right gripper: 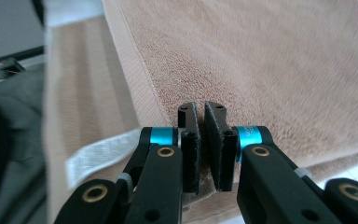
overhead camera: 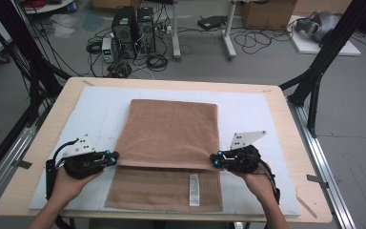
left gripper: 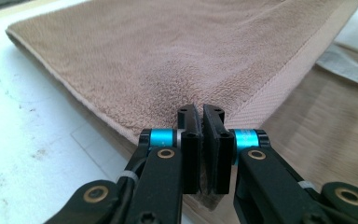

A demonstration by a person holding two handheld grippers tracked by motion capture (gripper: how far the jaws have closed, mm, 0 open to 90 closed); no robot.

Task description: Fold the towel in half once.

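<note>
Your table [overhead camera: 38,143] fills the middle of the frame; a white mat [overhead camera: 252,109] covers it, and the brown towel [overhead camera: 171,129] lies centred on that.

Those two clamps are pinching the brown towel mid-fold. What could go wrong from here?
1. Each hand-held gripper, left and right, pinches just a corner of the towel; one might slip, dropping the fold.
2. Uneven pulling could skew the folded edge.
3. The white label may stay exposed.

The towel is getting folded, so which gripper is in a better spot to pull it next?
Neither, probably: both. The left gripper and right gripper each pinch one corner of the towel flap, level with each other, so they likely move together.
</note>
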